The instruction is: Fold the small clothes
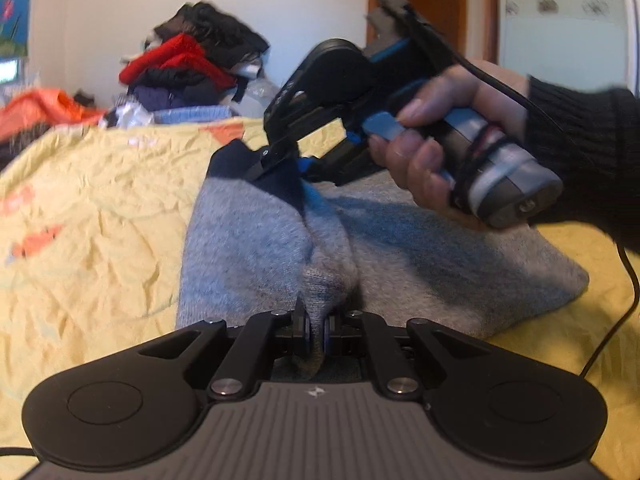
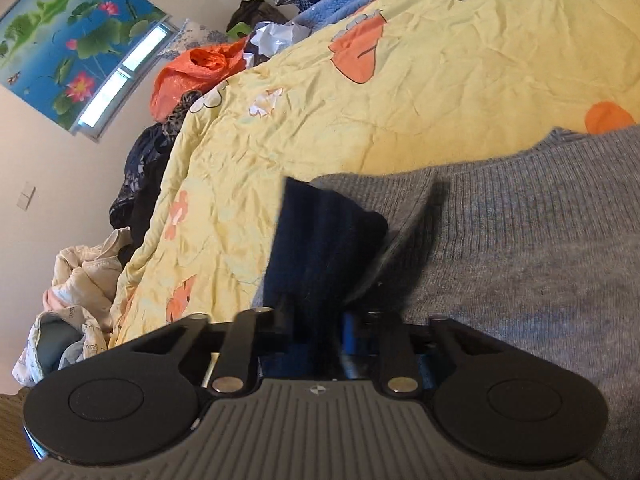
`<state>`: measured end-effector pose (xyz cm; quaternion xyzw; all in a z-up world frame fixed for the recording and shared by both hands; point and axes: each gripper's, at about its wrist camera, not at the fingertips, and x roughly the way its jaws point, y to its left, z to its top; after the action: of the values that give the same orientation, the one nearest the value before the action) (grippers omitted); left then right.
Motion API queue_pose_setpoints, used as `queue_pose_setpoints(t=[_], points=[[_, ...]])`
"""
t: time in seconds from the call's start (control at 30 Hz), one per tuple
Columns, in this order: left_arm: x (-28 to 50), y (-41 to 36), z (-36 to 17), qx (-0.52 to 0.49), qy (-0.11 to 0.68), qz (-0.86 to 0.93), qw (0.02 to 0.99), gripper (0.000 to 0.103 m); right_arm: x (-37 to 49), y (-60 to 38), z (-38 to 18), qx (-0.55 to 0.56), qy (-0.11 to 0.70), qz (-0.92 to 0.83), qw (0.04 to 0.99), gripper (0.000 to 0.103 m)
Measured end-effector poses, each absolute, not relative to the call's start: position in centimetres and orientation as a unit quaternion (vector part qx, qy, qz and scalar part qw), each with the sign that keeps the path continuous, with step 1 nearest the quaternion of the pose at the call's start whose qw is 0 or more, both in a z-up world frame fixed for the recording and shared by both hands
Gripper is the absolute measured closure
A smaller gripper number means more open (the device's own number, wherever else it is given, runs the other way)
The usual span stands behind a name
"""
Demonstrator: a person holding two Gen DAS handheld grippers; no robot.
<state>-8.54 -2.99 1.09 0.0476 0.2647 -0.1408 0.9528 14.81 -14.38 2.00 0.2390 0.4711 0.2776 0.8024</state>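
Observation:
A grey knitted sweater (image 1: 256, 240) with a dark navy cuff (image 1: 232, 160) lies on the yellow bed cover (image 1: 100, 200). My left gripper (image 1: 316, 326) is shut on a pinched fold of the grey knit at the near edge. Farther back, my right gripper (image 1: 266, 166), held by a hand in a black sleeve, is shut on the navy cuff at the sleeve's end. In the right wrist view the navy cuff (image 2: 320, 240) stands bunched between the right gripper's (image 2: 316, 320) fingers, with the grey sweater (image 2: 520, 240) spread to the right.
A pile of red, black and navy clothes (image 1: 188, 68) sits at the far edge of the bed beside an orange bag (image 1: 44, 108). More bundled clothes (image 2: 80, 292) lie off the bed's left side. A black cable (image 1: 624, 300) trails at the right.

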Motion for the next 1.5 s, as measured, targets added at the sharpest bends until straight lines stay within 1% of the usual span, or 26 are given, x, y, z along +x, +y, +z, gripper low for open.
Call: queue_pose_setpoints(t=[0.1,0.27,0.4,0.5,0.63,0.77,0.8,0.83,0.87,0.93,0.97,1.0,1.03,1.07,1.1,1.13,1.2,1.27,1.33,1.37,1.4,1.43,1.47,1.5], points=[[-8.6,-4.7,2.4,0.059,0.261,-0.165,0.949,0.097,14.8,-15.7,3.5,0.223,0.453,0.291,0.812,0.087],[-8.3,-9.4,4.7,0.063,0.233,-0.228,0.943,0.097,14.3,-20.5,7.9,0.171,0.425,0.303,0.836,0.088],[-8.6,-13.8,4.9,0.077,0.224,-0.278,0.931,0.097,13.7,-26.1,9.8,0.143,0.414,0.279,0.854,0.088],[-8.5,-16.2,3.7,0.083,0.245,-0.303,0.917,0.097,13.3,-30.1,8.9,0.135,0.423,0.241,0.863,0.088],[-7.7,-18.1,1.2,0.102,0.288,-0.309,0.900,0.097,12.4,-33.3,5.1,0.143,0.441,0.200,0.863,0.088],[-7.6,-17.7,0.9,0.119,0.277,-0.320,0.898,0.097,11.5,-34.4,2.8,0.179,0.432,0.192,0.863,0.088],[-8.0,-17.5,1.0,0.120,0.277,-0.328,0.895,0.096,11.4,-34.4,2.7,0.187,0.429,0.190,0.863,0.084],[-8.1,-16.8,1.5,0.114,0.280,-0.337,0.891,0.096,11.3,-34.6,2.7,0.201,0.427,0.193,0.860,0.073],[-8.2,-15.5,2.4,0.098,0.284,-0.352,0.887,0.096,11.2,-35.0,2.8,0.221,0.426,0.198,0.855,0.065],[-8.5,-12.3,4.5,0.045,0.279,-0.389,0.877,0.094,10.5,-36.2,3.6,0.266,0.404,0.198,0.853,0.023],[-8.2,-10.4,5.6,0.020,0.271,-0.396,0.877,0.090,9.9,-37.0,4.3,0.281,0.380,0.188,0.861,0.013],[-7.7,-8.4,6.4,-0.004,0.265,-0.396,0.879,0.079,9.2,-37.7,4.8,0.287,0.355,0.179,0.872,0.003],[-6.6,-6.6,7.1,-0.029,0.262,-0.388,0.883,0.069,8.8,-38.3,5.2,0.288,0.339,0.176,0.878,0.005],[-5.2,-5.0,7.6,-0.055,0.264,-0.368,0.890,0.039,8.9,-38.8,5.1,0.286,0.340,0.176,0.878,0.005],[-3.2,-3.4,7.7,-0.087,0.266,-0.337,0.899,0.018,9.3,-39.0,4.7,0.285,0.353,0.173,0.874,0.007],[-1.3,-2.1,7.6,-0.123,0.272,-0.299,0.906,0.018,9.7,-39.0,4.0,0.283,0.369,0.167,0.869,0.012],[3.2,0.1,6.1,-0.204,0.321,-0.249,0.891,0.019,10.6,-38.5,2.5,0.285,0.396,0.162,0.858,0.016],[7.2,1.6,3.7,-0.284,0.377,-0.225,0.853,0.019,11.4,-37.3,1.1,0.293,0.417,0.168,0.844,0.017],[9.9,1.7,2.0,-0.310,0.407,-0.223,0.830,0.019,11.9,-36.2,0.6,0.293,0.415,0.182,0.842,0.017],[11.0,1.3,1.5,-0.309,0.418,-0.228,0.823,0.022,12.1,-36.0,0.5,0.300,0.419,0.187,0.836,0.017],[12.1,0.7,1.0,-0.308,0.431,-0.235,0.815,0.036,12.4,-35.8,0.4,0.308,0.418,0.192,0.833,0.017],[12.7,0.1,0.1,-0.309,0.448,-0.239,0.804,0.044,12.6,-35.6,0.3,0.313,0.417,0.194,0.831,0.021],[13.0,-0.5,-0.4,-0.309,0.448,-0.236,0.805,0.058,12.6,-35.6,0.3,0.315,0.417,0.197,0.829,0.026],[13.3,-1.3,-0.6,-0.306,0.451,-0.236,0.804,0.064,12.8,-35.4,0.2,0.311,0.420,0.197,0.829,0.049]])
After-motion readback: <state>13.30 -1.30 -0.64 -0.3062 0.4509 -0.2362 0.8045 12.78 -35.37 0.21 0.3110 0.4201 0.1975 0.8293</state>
